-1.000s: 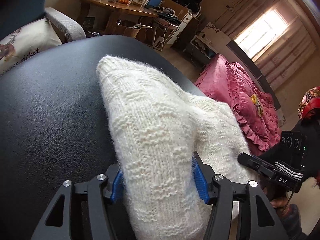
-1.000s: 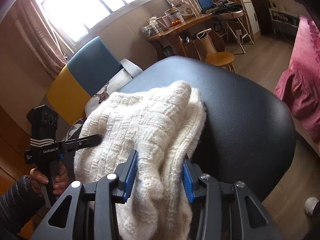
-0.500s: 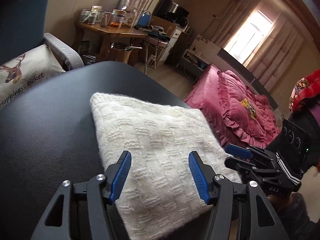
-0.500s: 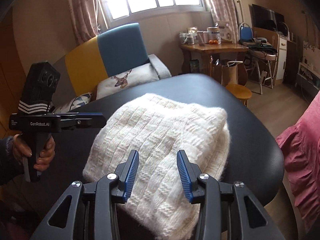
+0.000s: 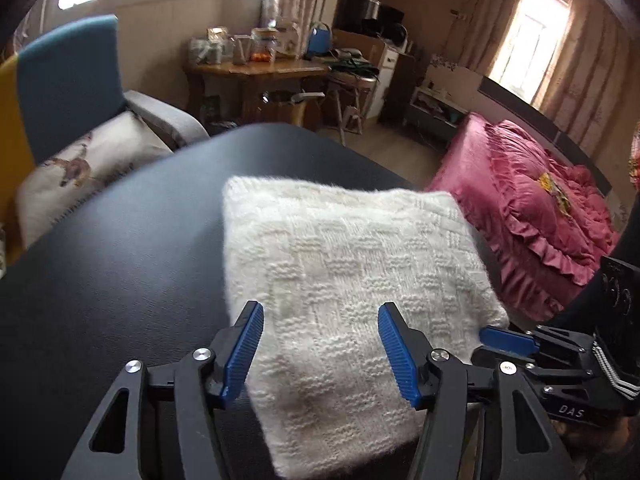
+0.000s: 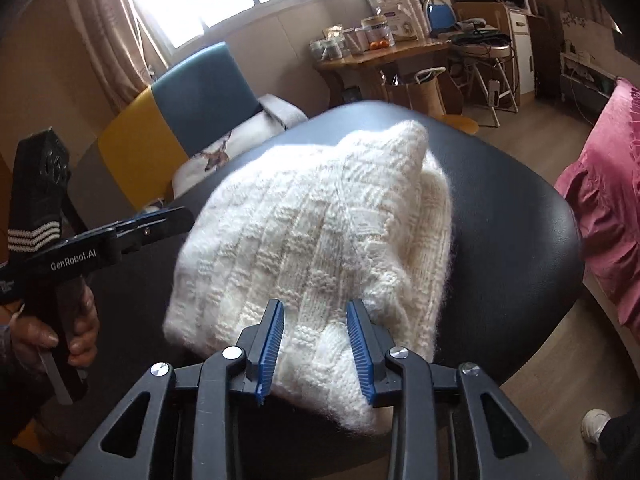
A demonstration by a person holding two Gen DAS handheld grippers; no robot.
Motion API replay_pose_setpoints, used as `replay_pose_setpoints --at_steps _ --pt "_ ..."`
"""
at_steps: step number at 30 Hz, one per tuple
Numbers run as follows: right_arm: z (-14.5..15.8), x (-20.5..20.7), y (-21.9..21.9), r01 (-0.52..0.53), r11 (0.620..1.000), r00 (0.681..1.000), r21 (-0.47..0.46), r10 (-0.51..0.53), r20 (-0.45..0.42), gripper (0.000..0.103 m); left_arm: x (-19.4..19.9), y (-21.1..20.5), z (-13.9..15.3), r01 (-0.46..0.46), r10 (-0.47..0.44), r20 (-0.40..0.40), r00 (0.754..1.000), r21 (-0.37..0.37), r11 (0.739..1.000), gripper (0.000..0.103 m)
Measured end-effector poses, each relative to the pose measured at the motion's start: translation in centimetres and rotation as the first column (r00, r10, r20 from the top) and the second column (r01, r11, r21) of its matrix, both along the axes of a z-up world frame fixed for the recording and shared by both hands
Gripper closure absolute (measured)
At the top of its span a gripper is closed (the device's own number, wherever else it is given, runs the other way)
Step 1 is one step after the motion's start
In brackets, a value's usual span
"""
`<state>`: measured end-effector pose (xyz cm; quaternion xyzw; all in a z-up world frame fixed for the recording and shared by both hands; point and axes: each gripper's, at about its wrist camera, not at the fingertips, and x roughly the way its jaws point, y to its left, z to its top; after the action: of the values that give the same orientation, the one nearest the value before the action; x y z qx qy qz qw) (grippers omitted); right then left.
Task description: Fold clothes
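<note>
A cream knitted sweater point(image 5: 344, 280) lies folded into a thick square on the black round table point(image 5: 120, 280). My left gripper point(image 5: 320, 350) hangs open just above the sweater's near edge, its blue pads point(image 5: 244, 348) wide apart and not touching the wool. In the right wrist view the sweater point(image 6: 320, 232) shows stacked layers along its right side. My right gripper point(image 6: 316, 350) is open over the near edge, with wool showing between the pads but not pinched. The left wrist view shows the right gripper point(image 5: 508, 340) level with the sweater's right near corner.
A pink ruffled bed point(image 5: 540, 216) stands to the right of the table. A blue and yellow armchair point(image 6: 184, 108) with a deer cushion sits behind it. A wooden side table point(image 5: 256, 76) with jars is further back. A hand point(image 6: 60, 332) holds the left gripper's handle.
A second ago both grippers were shut on the sweater, holding it up. They let go and it settled flat. Since half a second ago the right gripper has moved closer over its edge.
</note>
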<state>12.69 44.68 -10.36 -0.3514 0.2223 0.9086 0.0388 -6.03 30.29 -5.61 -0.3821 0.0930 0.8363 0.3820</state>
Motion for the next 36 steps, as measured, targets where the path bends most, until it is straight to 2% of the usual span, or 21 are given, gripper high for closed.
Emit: replay_pose_setpoints --at_steps 4,5,8,10,15,19,23,27,33,36 --pt "2.6 0.6 -1.4 0.050 0.999 0.996 0.007 -0.050 -0.075 0.063 2.0 -2.3 3.3 -0.094 0.095 -0.116 0.989 0.014 0.996 0.010" --pt "3.1 0.5 -1.9 0.059 0.998 0.995 0.016 -0.057 -0.084 0.063 2.5 -2.8 4.1 -0.115 0.117 -0.141 0.983 0.020 0.993 0.000" --pt "4.1 -0.2 -3.3 0.085 0.995 0.993 0.051 -0.081 -0.081 0.063 3.7 -3.9 5.3 -0.154 0.152 -0.167 0.974 0.001 0.988 0.000" --pt "4.4 -0.8 -3.9 0.097 0.994 0.993 0.053 -0.093 -0.075 0.063 4.4 -4.4 5.6 -0.168 0.164 -0.156 0.974 -0.013 0.986 0.000" --pt "4.6 -1.4 -5.5 0.085 0.994 0.995 0.069 -0.080 -0.067 0.063 6.6 -5.4 6.2 -0.206 0.198 -0.184 0.963 -0.030 0.978 0.000" --pt "5.0 -1.4 -6.4 0.067 0.994 0.996 0.091 -0.061 -0.069 0.063 8.4 -5.6 6.6 -0.193 0.176 -0.265 0.948 -0.043 0.980 0.000" --pt "5.3 -1.4 -6.9 0.046 0.992 0.997 0.113 -0.038 -0.072 0.063 9.7 -5.6 7.4 -0.189 0.174 -0.296 0.939 -0.024 0.982 0.000" --pt "5.3 -1.5 -7.2 0.032 0.993 0.997 0.117 -0.024 -0.068 0.064 10.7 -5.1 7.9 -0.195 0.170 -0.351 0.921 -0.038 0.980 0.000" --pt "4.9 -1.3 -7.0 0.039 0.992 0.998 0.124 -0.032 -0.056 0.064 10.1 -4.8 7.7 -0.153 0.143 -0.249 0.958 -0.024 0.988 0.000" --pt "4.6 -1.4 -6.8 0.044 0.991 0.998 0.126 -0.038 -0.048 0.064 9.7 -5.1 7.4 -0.167 0.160 -0.233 0.959 -0.011 0.986 0.000"
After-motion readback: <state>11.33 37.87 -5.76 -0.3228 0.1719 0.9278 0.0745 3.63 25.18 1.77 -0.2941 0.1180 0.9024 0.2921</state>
